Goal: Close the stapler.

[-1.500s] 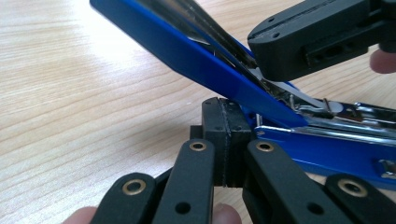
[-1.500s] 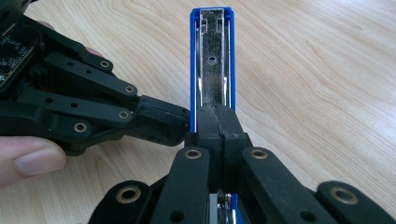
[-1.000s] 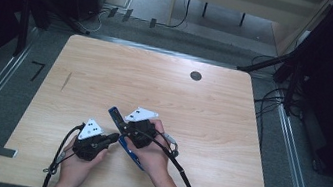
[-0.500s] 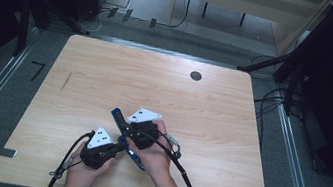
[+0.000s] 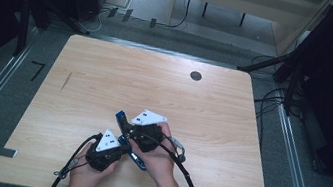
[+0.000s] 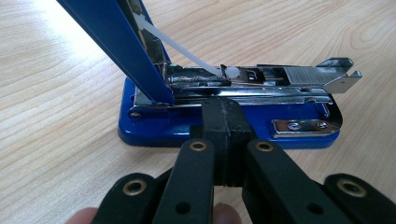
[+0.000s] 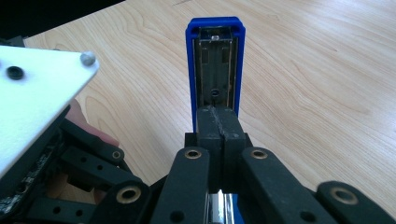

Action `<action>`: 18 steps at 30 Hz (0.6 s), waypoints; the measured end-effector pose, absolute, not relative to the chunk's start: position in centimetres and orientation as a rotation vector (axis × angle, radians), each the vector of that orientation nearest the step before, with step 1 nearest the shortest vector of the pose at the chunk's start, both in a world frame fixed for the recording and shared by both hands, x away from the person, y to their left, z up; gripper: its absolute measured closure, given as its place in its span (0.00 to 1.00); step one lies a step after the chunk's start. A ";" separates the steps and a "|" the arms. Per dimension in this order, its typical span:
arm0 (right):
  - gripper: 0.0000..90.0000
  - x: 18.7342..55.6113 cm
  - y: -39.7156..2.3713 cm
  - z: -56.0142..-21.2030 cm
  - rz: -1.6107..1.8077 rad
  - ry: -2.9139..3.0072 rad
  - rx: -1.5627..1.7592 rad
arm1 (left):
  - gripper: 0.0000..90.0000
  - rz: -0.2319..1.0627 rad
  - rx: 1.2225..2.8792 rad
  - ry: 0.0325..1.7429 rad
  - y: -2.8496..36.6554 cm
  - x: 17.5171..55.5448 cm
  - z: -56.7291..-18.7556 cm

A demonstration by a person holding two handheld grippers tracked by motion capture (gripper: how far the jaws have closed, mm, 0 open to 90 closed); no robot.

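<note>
The blue metal stapler lies near the front edge of the light wooden table, between the two hands. Its blue lid is swung up, so the shiny metal track inside shows. The left gripper has its jaws pressed together, with the tips against the stapler's base. The right gripper also has its jaws together, tips touching the raised lid.

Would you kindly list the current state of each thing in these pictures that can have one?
Blue stapler: opened, base flat on the table, staple channel exposed.
Stapler lid: swung up, tilted away from the base.
Left hand-held gripper: jaws shut, tips against the stapler's base.
Right hand-held gripper: jaws shut, tips at the raised lid.
</note>
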State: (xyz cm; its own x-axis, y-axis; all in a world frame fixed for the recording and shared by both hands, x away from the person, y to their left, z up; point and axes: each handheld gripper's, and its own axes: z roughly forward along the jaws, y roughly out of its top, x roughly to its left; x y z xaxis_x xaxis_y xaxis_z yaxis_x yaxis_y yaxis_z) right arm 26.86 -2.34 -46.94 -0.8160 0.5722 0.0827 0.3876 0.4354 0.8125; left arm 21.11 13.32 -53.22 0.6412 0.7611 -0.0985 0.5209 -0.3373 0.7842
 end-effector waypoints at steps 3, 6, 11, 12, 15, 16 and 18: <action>1.00 26.7 -2.4 -46.9 1.325 2.477 0.848 | 1.00 0.360 2.020 1.002 13.3 21.1 -53.2; 1.00 26.6 -2.7 -46.8 1.331 2.473 0.847 | 1.00 0.367 2.023 0.998 13.3 21.1 -53.2; 1.00 26.3 -3.0 -46.8 1.337 2.472 0.851 | 1.00 0.363 2.021 0.998 13.2 21.1 -53.2; 1.00 26.2 -3.1 -46.8 1.338 2.471 0.852 | 1.00 0.373 2.027 0.994 13.1 21.0 -53.2; 1.00 26.1 -3.5 -46.8 1.340 2.470 0.848 | 1.00 0.390 2.038 0.981 12.9 20.9 -53.2; 1.00 26.0 -3.5 -46.8 1.340 2.469 0.850 | 1.00 0.390 2.039 0.975 12.9 20.9 -53.2; 1.00 25.9 -3.8 -46.7 1.341 2.470 0.858 | 1.00 0.391 2.041 0.972 12.8 21.0 -53.2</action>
State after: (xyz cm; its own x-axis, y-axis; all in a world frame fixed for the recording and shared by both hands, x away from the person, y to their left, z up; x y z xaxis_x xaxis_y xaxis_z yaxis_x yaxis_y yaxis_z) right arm 25.86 -3.79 -46.73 -0.8106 0.5779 0.0942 0.3937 0.4187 0.8183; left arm 20.96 12.79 -53.23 0.6533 0.7542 -0.0661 0.4989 -0.3632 0.7868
